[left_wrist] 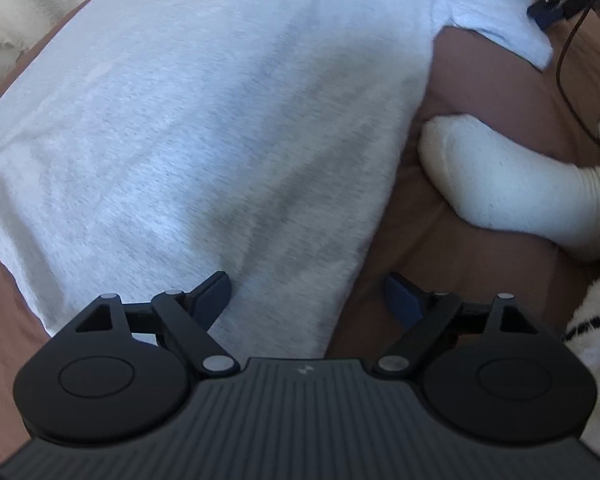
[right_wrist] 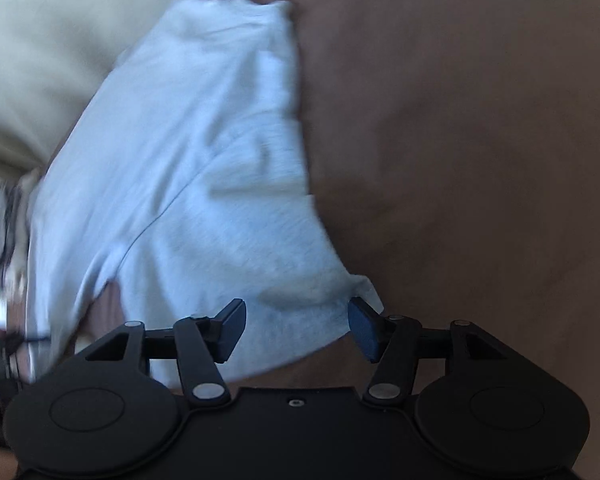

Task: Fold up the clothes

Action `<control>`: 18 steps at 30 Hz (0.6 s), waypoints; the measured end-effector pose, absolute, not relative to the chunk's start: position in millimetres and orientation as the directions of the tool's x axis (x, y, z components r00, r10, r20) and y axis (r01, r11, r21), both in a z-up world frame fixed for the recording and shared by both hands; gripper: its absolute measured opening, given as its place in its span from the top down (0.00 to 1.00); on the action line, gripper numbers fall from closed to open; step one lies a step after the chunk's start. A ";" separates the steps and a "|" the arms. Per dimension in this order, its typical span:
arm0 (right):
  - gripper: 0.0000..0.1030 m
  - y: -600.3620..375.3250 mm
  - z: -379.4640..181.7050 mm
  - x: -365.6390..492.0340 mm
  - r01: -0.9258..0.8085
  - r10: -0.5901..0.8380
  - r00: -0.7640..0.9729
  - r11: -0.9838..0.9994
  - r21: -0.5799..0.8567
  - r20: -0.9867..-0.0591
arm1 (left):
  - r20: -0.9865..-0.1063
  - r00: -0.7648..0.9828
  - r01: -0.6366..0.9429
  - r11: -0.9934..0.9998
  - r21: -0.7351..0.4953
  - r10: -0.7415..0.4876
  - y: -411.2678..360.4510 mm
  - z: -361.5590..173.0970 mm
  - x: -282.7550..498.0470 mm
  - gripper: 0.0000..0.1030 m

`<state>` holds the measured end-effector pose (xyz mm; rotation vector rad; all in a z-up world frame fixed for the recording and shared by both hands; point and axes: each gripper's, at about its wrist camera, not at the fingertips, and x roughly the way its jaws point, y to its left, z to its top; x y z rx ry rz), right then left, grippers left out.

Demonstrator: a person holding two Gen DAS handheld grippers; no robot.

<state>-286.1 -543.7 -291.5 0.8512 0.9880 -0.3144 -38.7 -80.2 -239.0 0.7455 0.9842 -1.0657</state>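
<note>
Left gripper [left_wrist: 306, 300] hangs with jaws wide, nothing between them, over the near edge of the pale grey cotton T-shirt [left_wrist: 204, 128], which lies spread flat on the brown bedsheet [left_wrist: 480, 80]. Right gripper [right_wrist: 296, 328] too stands open, its blue pads astride the short sleeve [right_wrist: 204, 152] without pinching it. By my reading the folding has barely begun: body unfolded, sleeves out. A white-socked foot [left_wrist: 500, 184] rests beside the shirt. Motion blur smears the sleeve hem; the collar is cut off.
</note>
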 end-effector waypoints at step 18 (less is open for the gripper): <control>0.98 -568.1 -181.6 -194.0 0.365 -0.030 0.729 0.862 0.351 -0.684 | -0.793 0.408 0.814 0.574 0.091 -0.453 -94.9 -199.4 11.6 0.97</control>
